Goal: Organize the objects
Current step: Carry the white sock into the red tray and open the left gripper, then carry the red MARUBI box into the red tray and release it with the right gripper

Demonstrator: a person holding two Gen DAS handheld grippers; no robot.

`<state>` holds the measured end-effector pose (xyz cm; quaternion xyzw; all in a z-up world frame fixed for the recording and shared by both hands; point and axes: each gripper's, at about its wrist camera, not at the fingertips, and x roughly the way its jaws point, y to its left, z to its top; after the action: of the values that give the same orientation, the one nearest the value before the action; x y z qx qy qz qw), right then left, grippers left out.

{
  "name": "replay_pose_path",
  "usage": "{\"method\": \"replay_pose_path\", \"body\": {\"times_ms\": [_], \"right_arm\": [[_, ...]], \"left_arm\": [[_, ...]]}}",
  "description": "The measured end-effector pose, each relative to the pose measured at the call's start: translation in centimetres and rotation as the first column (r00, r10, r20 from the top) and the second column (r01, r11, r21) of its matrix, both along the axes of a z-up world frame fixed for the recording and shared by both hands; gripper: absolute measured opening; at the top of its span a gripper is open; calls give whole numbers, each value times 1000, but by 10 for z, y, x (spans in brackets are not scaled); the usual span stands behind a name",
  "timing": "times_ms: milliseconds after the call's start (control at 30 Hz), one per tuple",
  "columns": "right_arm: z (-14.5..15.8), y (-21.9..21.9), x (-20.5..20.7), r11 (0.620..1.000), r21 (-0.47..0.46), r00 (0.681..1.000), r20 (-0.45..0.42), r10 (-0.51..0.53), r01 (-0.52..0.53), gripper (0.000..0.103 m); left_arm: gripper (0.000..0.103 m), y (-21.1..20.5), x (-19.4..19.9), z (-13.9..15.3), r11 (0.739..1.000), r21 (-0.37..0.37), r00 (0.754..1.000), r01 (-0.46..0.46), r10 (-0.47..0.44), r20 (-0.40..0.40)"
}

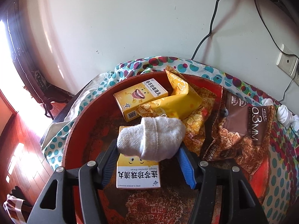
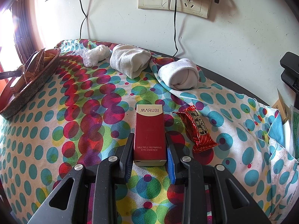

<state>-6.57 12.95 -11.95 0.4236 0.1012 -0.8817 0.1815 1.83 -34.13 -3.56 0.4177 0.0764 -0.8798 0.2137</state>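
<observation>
Left wrist view: the left gripper (image 1: pixel 149 149) is hanging over a big red tray (image 1: pixel 78 130). A rolled white sock (image 1: pixel 151 138) is sitting between its two fingers, right at the tips. The fingers look spread a bit wider than the sock, so I cannot tell if they are squeezing it. Under the sock a yellow and white box (image 1: pixel 138 175) is lying flat in the tray. Farther back another yellow box with a smiling face (image 1: pixel 140 97) is lying in the tray, and a yellow snack bag (image 1: pixel 179 100) is leaning beside it. A brown snack bag (image 1: pixel 241 130) is lying on the right side of the tray. The tray is sitting on a spotted cloth (image 1: pixel 280 149).

Right wrist view: the right gripper (image 2: pixel 150 140) is squeezing a red box (image 2: pixel 150 134) with "MARUBI" on it. The fingers are pressing on both sides of the box, and it is lying on the spotted cloth (image 2: pixel 56 130). A red candy bar (image 2: pixel 196 130) is lying just beside the box, on its right. Two rolled white socks (image 2: pixel 130 59) (image 2: pixel 179 74) are resting farther back near the wall. The tray (image 2: pixel 33 82) is sitting far off to the left.
</observation>
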Motion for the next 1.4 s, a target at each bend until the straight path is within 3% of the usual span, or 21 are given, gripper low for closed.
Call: {"method": "replay_pose_path", "body": {"times_ms": [200, 333, 467, 767, 867, 1033, 1133, 1267, 1400], "right_arm": [[0, 0, 0, 1000, -1, 1000, 0, -1, 1, 28], [0, -1, 1, 1000, 8, 1000, -4, -1, 1, 28], [0, -2, 1, 1000, 11, 1000, -6, -2, 2, 28], [0, -6, 4, 998, 66, 999, -37, -7, 9, 28], [1, -2, 4, 998, 51, 999, -24, -40, 41, 28], [7, 4, 10, 997, 32, 997, -3, -75, 75, 28], [17, -1, 16, 998, 11, 998, -9, -68, 68, 28], [35, -22, 29, 1000, -22, 999, -33, -19, 19, 28], [52, -68, 45, 995, -24, 994, -58, 93, -95, 28]], "left_arm": [[63, 22, 20, 18, 999, -23, 997, 37, -38, -72], [65, 51, 37, 27, 994, -31, 987, 108, -111, -115], [65, 84, 47, 26, 980, -65, 974, 186, -193, -122], [66, 123, 68, 21, 954, -149, 947, 261, -283, -150], [66, 117, 75, 23, 955, -153, 945, 252, -277, -172], [66, 86, 82, 27, 981, -38, 953, 192, -195, -231], [66, 75, 85, 27, 986, -9, 956, 169, -167, -243], [66, 69, 89, 27, 988, 9, 959, 153, -146, -242], [66, 66, 93, 31, 987, -8, 956, 162, -159, -246]]}}
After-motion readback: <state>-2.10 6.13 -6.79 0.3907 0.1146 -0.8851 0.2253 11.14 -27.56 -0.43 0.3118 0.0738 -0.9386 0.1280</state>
